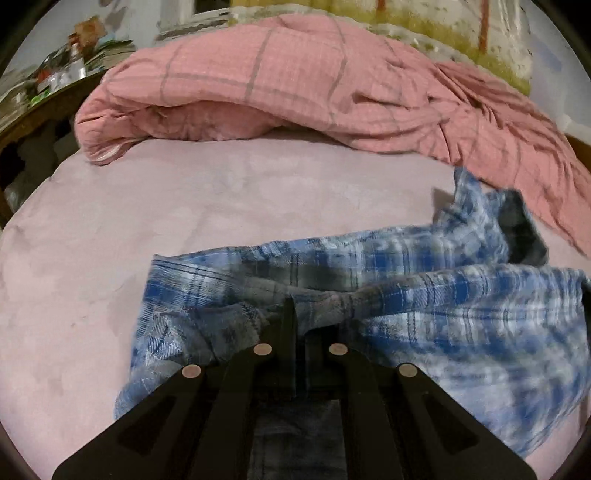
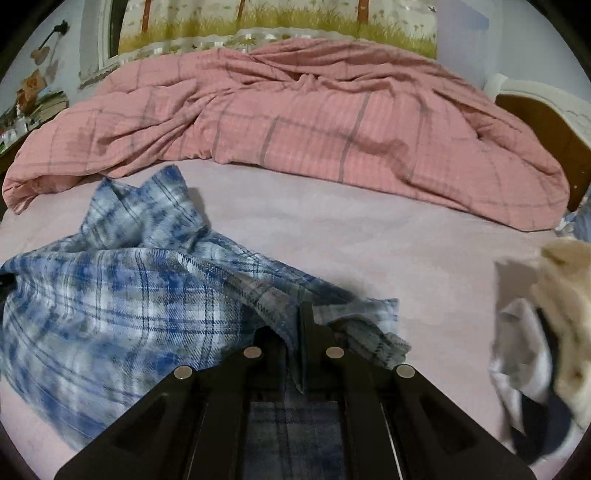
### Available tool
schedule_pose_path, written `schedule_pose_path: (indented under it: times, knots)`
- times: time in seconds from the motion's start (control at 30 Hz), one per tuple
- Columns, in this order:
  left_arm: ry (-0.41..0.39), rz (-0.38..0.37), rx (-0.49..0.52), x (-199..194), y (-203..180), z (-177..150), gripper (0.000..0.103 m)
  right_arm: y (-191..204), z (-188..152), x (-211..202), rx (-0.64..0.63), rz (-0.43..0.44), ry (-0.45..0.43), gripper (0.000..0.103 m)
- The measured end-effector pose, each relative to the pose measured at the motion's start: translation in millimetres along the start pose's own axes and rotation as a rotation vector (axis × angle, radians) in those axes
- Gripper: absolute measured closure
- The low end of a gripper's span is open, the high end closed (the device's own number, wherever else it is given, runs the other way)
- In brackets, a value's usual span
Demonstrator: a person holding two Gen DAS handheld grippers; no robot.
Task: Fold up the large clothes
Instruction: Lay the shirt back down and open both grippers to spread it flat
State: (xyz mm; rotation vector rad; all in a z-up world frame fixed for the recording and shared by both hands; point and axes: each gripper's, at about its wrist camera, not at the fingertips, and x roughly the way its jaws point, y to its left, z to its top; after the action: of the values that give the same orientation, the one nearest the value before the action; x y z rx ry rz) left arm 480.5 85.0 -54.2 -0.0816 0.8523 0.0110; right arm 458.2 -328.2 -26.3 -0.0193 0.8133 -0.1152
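Bed (image 1: 184,206): we see its pale pink sheet filling the middle of both wrist views, bare across the centre.
Duvet (image 1: 295,85): pink with grey check lines, bunched along the upper part of both frames; we see it again in the right wrist view (image 2: 314,118), running nearly edge to edge.
Curtain (image 2: 277,22): at the top of the right wrist frame, printed with grass and thin trunks.
Plaid shirt (image 1: 443,302): blue and white, crumpled on the sheet; we find it in the lower right of the left wrist frame, and in the lower left of the right wrist frame (image 2: 110,302). One end rises toward the duvet in each view. It looks blurred.
Pile of clothes (image 2: 554,332): cream, white and dark pieces at the right edge of the right wrist frame, well apart from the shirt; too blurred for us to tell them apart.
Cluttered shelf (image 1: 66,74): upper left of the left wrist frame, with books and small items we cannot make out.
Left gripper (image 1: 295,317): bottom centre; we see its fingers clenched on an edge of the shirt.
Right gripper (image 2: 303,325): bottom centre; its fingers are clenched on another edge of the same shirt.
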Motion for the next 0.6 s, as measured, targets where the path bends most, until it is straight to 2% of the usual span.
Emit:
schedule_pose_path:
  times: [0.1,0.13,0.27,0.37,0.43,0.53,0.57,0.6]
  knots:
    - [-0.079,-0.012,-0.003,-22.8,2.2,8.4,0.1,-4.1,3.8,-14.9,0.064,0.03,-0.082,0.099]
    - [-0.084,-0.001,0.007,-28.3,0.8,12.0,0.1,-1.6,6.3,-20.7,0.054,0.015,-0.097,0.099]
    - [-0.017,0.056,0.062,-13.0,-8.5,25.6,0.1,10.5,22.0,-7.6,0.011,-0.038,-0.024,0.099]
    - [0.029,0.033,0.044,19.3,-2.3,17.0,0.099,8.3,16.3,16.5,0.035,-0.014,0.002,0.099]
    - [0.021,0.036,0.051,28.8,-1.6,12.7,0.097,10.0,7.4,33.6,0.011,-0.014,0.027,0.099]
    - [-0.017,0.043,0.06,18.4,-2.5,13.2,0.095,17.9,3.0,36.1,-0.028,-0.054,0.001,0.098]
    - [-0.035,0.051,0.069,14.8,-3.0,13.2,0.092,21.1,3.1,32.6,-0.043,-0.074,-0.015,0.097]
    - [-0.05,0.063,0.077,9.8,-3.5,13.0,0.082,23.2,3.3,27.6,-0.051,-0.093,-0.035,0.092]
